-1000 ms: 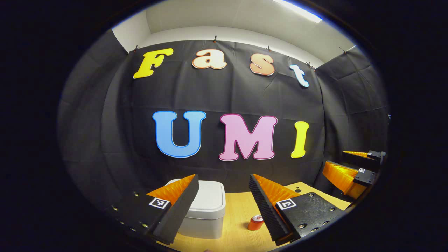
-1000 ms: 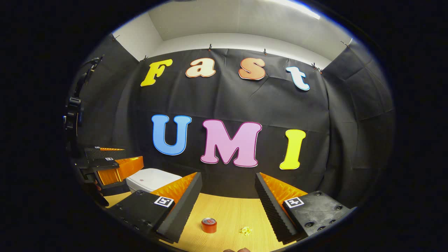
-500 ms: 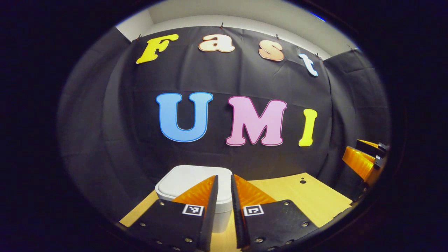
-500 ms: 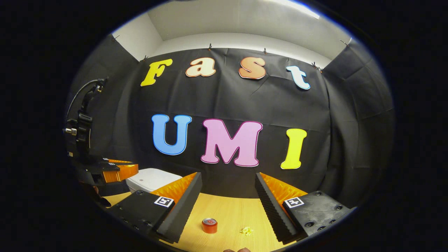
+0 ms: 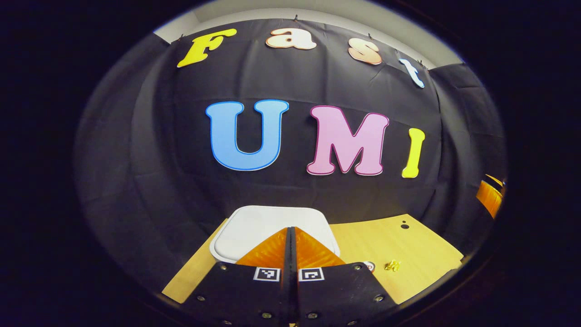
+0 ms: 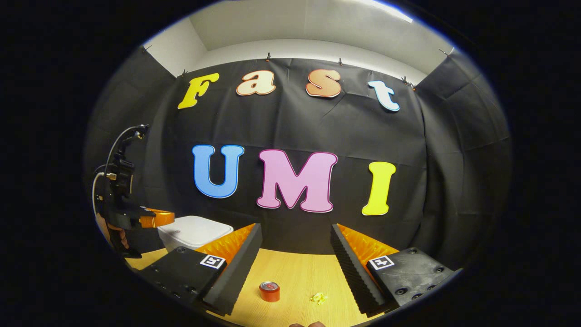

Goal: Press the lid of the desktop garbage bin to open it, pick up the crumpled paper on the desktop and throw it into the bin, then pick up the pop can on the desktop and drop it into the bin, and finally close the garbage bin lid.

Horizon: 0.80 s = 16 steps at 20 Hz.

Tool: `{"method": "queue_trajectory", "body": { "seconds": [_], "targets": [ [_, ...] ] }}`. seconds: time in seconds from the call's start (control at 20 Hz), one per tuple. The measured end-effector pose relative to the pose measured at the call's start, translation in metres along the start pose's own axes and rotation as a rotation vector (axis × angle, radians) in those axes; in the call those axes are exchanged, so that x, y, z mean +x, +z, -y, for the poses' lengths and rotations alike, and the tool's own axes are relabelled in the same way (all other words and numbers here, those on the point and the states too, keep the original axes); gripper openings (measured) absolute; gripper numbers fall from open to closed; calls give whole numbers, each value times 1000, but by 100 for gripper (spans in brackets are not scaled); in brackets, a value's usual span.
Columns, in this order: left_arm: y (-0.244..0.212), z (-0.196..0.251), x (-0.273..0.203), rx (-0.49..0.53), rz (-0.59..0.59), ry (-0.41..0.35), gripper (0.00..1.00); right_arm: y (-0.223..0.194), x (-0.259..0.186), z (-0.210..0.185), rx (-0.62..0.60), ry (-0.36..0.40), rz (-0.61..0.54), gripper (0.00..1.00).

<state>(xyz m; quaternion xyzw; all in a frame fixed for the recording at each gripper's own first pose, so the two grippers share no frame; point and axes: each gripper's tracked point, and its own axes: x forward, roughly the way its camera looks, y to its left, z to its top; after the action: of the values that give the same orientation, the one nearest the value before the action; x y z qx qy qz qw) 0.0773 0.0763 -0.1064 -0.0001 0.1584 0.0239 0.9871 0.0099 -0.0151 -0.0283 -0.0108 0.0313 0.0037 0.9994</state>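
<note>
- Left gripper view: your left gripper (image 5: 290, 236) has its two fingers pressed flat together with nothing between them, and their tips sit over the near part of the garbage bin lid (image 5: 254, 225). You cannot tell from here whether they touch it.
- The white bin stands near the back left corner of the desk (image 5: 422, 254), lid down and flat.
- The crumpled paper (image 5: 393, 265) lies toward the desk's right edge; just left of it a sliver of the pop can (image 5: 369, 265) peeks out beside your finger.
- Right gripper view: your right gripper (image 6: 295, 254) is spread wide and holds nothing, hanging above the desk's front part.
- Between its fingers the can (image 6: 269, 291) stands upright near the front edge, with the paper (image 6: 318, 298) a little to its right, apart from it.
- The bin (image 6: 193, 231) sits at the desk's back left, partly behind your finger.
- The left gripper (image 6: 154, 220) shows farther off, hovering level just above the bin's left side, a hand (image 6: 119, 234) on its handle.
</note>
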Motion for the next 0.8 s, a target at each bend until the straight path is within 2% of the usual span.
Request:
{"method": "queue_trajectory", "body": {
  "seconds": [0.15,0.45,0.5,0.55,0.7,0.75,0.8],
  "targets": [
    [-19,-10,21,13,-70,-2,1,-3,1,1,5,-1,-15,98],
    [-39,-14,36,-55,-126,-13,1,-10,2,9,-2,-17,-33,98],
    [-39,-14,36,-60,-122,-12,1,-13,2,13,-3,-24,-39,88],
    [-41,-14,35,-57,-121,-14,1,-15,2,16,-1,-32,-45,98],
    [-44,-14,36,-46,-131,-15,1,-20,3,22,9,-47,-63,98],
    [-49,-13,37,-36,-145,-22,1,-22,4,23,13,-48,-67,88],
    [-48,-13,37,-27,-149,-32,1,-27,4,22,21,-46,-81,98]
  ]
}}
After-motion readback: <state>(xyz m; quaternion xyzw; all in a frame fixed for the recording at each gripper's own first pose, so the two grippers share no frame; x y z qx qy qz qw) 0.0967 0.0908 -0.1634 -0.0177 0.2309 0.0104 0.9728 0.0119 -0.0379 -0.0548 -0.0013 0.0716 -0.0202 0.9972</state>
